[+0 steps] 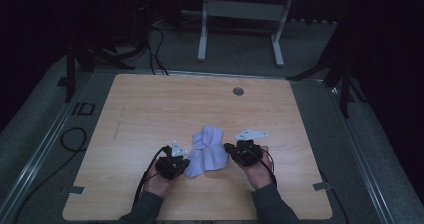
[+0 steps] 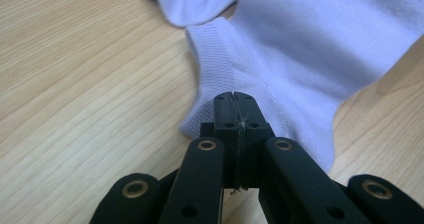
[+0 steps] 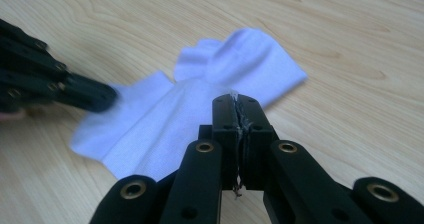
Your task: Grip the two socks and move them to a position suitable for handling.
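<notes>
Pinching opposite edges of the lilac cloth [image 1: 207, 151], the left gripper [image 1: 181, 165] and right gripper [image 1: 233, 149] are both clamped on fabric. Likely mid-fold; the next move calls for lifting together, evenly.

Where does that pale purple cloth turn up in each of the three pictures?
High view: the cloth lies crumpled at the near middle of the table, between the left gripper and right gripper.
Left gripper view: it spreads across the upper right, its edge pinched at the jaw tips.
Right gripper view: it lies centre-left, running up from the jaw tips.
Shared landmark: the light wood-grain tabletop under the cloth.
</notes>
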Action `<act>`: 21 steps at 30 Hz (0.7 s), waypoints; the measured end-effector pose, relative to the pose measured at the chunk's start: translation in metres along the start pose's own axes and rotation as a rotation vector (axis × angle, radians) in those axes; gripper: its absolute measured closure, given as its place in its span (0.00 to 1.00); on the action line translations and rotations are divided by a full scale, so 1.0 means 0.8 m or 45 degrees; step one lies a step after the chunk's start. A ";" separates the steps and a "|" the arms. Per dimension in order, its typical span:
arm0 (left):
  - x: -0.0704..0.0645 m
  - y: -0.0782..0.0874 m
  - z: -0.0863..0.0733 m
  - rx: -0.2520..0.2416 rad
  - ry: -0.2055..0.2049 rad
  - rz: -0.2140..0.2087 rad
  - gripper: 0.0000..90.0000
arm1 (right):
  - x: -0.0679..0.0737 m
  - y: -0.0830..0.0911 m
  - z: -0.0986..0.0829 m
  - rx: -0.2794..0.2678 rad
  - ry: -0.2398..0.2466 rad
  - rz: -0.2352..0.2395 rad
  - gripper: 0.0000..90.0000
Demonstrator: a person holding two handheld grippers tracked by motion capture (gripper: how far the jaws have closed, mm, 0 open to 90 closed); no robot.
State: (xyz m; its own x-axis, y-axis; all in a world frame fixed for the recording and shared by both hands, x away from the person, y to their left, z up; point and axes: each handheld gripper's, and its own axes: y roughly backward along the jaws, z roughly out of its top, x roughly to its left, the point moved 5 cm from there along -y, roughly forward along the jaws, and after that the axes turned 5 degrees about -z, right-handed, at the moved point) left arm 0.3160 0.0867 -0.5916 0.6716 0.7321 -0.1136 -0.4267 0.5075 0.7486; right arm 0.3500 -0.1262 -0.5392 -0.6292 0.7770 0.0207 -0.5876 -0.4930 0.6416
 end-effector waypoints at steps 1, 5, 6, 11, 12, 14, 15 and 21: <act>0.001 0.002 -0.001 0.005 0.002 0.005 0.99 | -0.002 0.000 -0.002 0.004 -0.003 -0.004 0.97; 0.004 0.005 -0.004 0.010 0.002 0.013 0.99 | -0.007 0.000 -0.009 0.022 -0.013 -0.013 0.97; 0.004 0.005 -0.004 0.010 0.000 0.016 0.99 | -0.009 -0.001 -0.014 0.039 -0.014 -0.014 0.97; 0.005 0.007 -0.006 0.014 -0.003 0.026 0.99 | -0.008 -0.008 -0.030 0.090 -0.011 -0.012 0.97; 0.005 0.007 -0.007 0.015 -0.003 0.025 0.99 | -0.009 -0.009 -0.032 0.098 -0.012 -0.013 0.97; 0.006 0.008 -0.007 0.014 0.001 0.022 0.99 | -0.009 -0.012 -0.037 0.116 -0.016 -0.011 0.97; 0.006 0.008 -0.007 0.013 0.002 0.022 0.99 | -0.010 -0.013 -0.040 0.123 -0.013 -0.013 0.97; 0.005 0.007 -0.007 0.008 -0.002 0.029 0.99 | -0.007 -0.019 -0.055 0.176 -0.011 -0.008 0.91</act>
State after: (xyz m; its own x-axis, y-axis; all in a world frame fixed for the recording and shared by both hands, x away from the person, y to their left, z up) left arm 0.3128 0.0956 -0.5914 0.6628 0.7426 -0.0956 -0.4381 0.4882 0.7548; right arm 0.3400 -0.1400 -0.5826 -0.6210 0.7835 0.0223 -0.5158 -0.4299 0.7410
